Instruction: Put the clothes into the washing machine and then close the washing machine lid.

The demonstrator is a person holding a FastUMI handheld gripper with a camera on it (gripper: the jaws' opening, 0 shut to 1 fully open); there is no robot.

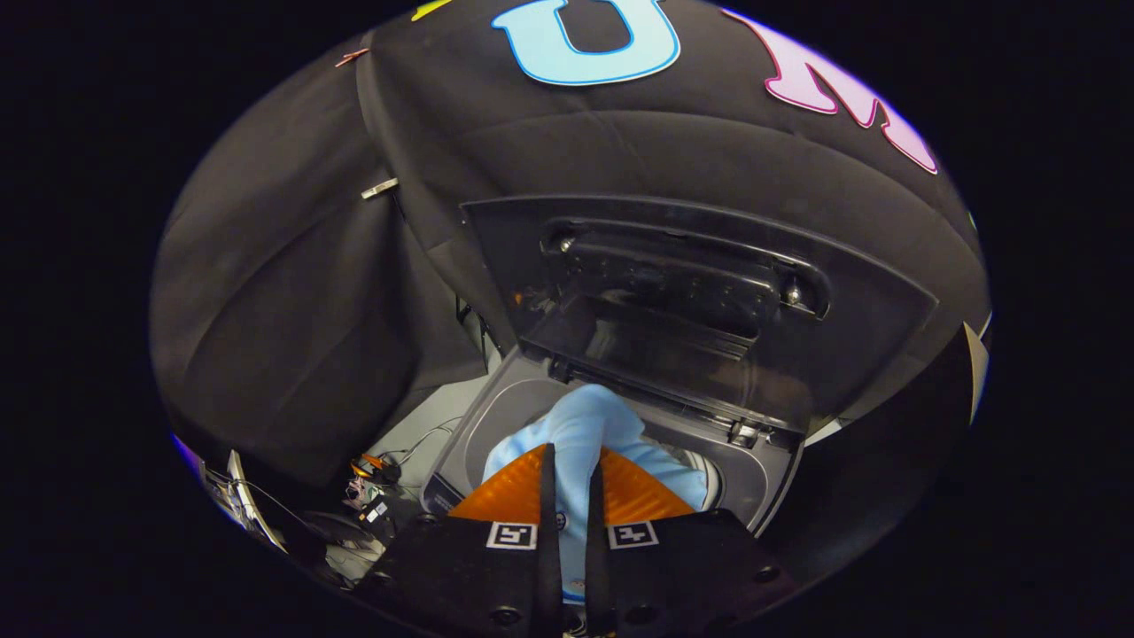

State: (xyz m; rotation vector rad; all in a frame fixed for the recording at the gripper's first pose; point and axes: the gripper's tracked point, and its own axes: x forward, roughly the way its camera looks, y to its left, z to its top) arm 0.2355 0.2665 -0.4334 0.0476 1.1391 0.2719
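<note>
My gripper [571, 470] is shut on a light blue garment [589, 425], which is pinched between both fingers and bulges ahead of the tips. It hangs right over the open top of a dark grey washing machine [771, 487]. A pale patch of the drum [709, 474] peeks out to the right of the cloth. The machine's lid [700, 301] stands raised beyond the garment, its dark glass panel and handle recess facing me.
Black cloth walls close in behind and to the left of the machine. Down on the floor to the left lie cables and small gear [372, 496] beside a pale floor strip [425, 425].
</note>
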